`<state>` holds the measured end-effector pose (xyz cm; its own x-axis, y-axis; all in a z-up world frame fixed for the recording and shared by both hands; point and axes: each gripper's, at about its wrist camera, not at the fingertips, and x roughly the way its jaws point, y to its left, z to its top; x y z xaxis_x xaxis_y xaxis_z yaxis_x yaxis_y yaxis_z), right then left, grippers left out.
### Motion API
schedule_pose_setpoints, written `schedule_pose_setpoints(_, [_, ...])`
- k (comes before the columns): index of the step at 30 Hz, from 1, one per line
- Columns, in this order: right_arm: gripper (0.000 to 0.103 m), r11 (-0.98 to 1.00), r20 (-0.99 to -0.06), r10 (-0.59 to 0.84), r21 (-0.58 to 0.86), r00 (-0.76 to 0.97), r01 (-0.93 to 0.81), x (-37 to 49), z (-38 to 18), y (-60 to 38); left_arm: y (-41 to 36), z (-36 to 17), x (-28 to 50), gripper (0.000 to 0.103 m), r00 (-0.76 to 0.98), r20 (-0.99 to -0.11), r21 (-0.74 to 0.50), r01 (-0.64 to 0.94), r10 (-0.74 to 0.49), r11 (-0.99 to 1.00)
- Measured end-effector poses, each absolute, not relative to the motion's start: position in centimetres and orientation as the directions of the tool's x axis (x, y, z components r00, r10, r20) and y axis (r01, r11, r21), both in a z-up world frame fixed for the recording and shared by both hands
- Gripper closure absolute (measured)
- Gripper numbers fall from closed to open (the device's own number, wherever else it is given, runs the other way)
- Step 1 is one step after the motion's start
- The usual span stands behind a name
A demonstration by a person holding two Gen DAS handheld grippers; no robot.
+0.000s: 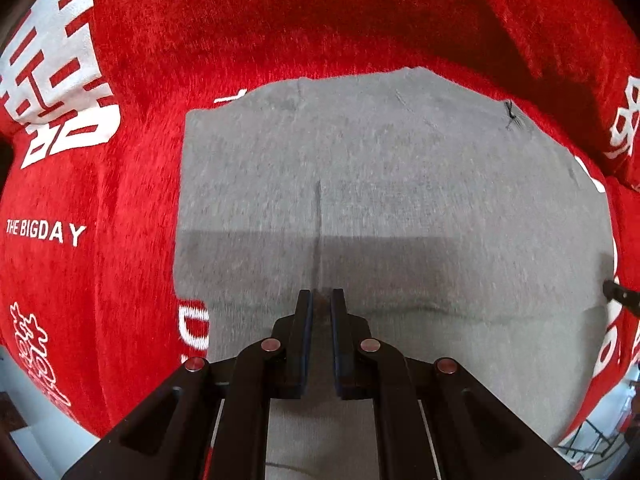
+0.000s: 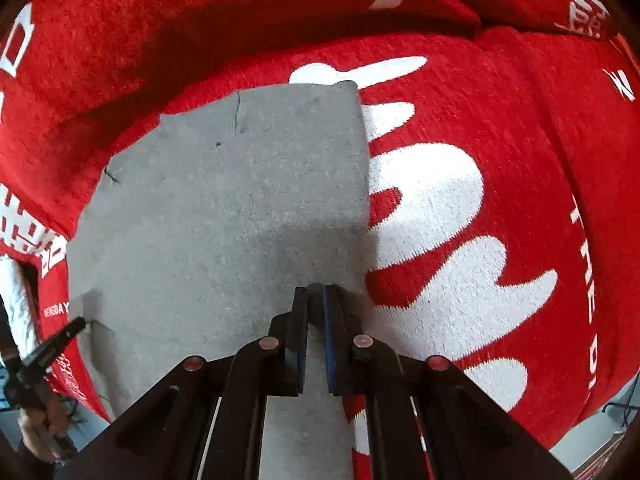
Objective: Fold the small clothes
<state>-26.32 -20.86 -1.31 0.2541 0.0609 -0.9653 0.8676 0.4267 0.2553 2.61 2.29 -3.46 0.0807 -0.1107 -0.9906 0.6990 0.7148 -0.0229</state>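
In the left wrist view there is one grey cloth (image 1: 380, 200). It lies flat on a red blanket (image 1: 280, 32) with white letters. The cloth looks a bit longer from the camera toward the far side than from side to side, but the bent lens makes this hard to tell. A thin crease runs down its middle toward the left gripper (image 1: 321, 294). The two fingers of that gripper are pulled together, with only a thin slit between them. They sit low over the near part of the cloth, and I cannot tell if they pinch it. A dark tip of the other tool shows at the right edge.

In the right wrist view the same grey cloth (image 2: 224, 208) fills the left side. Its straight right edge runs away from the camera. The right gripper (image 2: 316, 292) is together too, near that edge. Only this view shows the person's hand (image 2: 40, 420) holding the left gripper (image 2: 66, 338) at the cloth's left corner.
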Motion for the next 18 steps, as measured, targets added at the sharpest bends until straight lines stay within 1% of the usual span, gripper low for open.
schedule_pose_setpoints(5, [0.094, 0.411, -0.964, 0.095, 0.264, 0.247, 0.873, -27.1, -0.2, -20.6, 3.0, -3.2, 1.9, 0.093, 0.069, -0.993, -0.017, 0.713, -0.095, 0.701])
schedule_pose_setpoints(11, [0.094, 0.366, -0.95, 0.161, 0.308, 0.266, 0.878, -28.2, 0.3, -18.5, 3.6, -1.8, 0.9, 0.093, 0.043, -0.994, -0.047, 0.69, -0.105, 0.722])
schedule_pose_setpoints(13, [0.093, 0.366, -0.944, 0.19, 0.324, 0.271, 0.872, -28.2, 0.2, -17.7, 3.3, -1.3, 0.2, 0.093, 0.031, -0.996, -0.042, 0.69, -0.087, 0.723])
schedule_pose_setpoints(14, [0.089, 0.366, -0.941, 0.201, 0.33, 0.272, 0.87, -27.9, 0.1, -17.3, 3.2, -1.2, -0.1, 0.093, 0.03, -0.996, -0.037, 0.692, -0.08, 0.721])
schedule_pose_setpoints(15, [0.079, 0.367, -0.938, 0.212, 0.338, 0.275, 0.867, -27.8, 0.1, -16.9, 3.1, -1.1, -0.4, 0.093, 0.03, -0.997, -0.033, 0.694, -0.075, 0.719])
schedule_pose_setpoints(16, [0.073, 0.369, -0.934, 0.221, 0.345, 0.28, 0.863, -27.7, 0.1, -16.7, 3.0, -0.7, -1.1, 0.077, 0.031, -0.997, -0.03, 0.694, -0.072, 0.719])
schedule_pose_setpoints(17, [0.059, 0.373, -0.933, 0.226, 0.35, 0.282, 0.859, -27.4, 0.1, -16.4, 3.0, -0.7, -1.1, 0.032, 0.03, -0.997, -0.032, 0.693, -0.073, 0.721])
schedule_pose_setpoints(18, [0.05, 0.379, -0.931, 0.227, 0.354, 0.285, 0.855, -27.4, 0.3, -16.1, 3.0, -0.5, -1.4, 0.012, 0.037, -0.997, -0.027, 0.688, -0.072, 0.725])
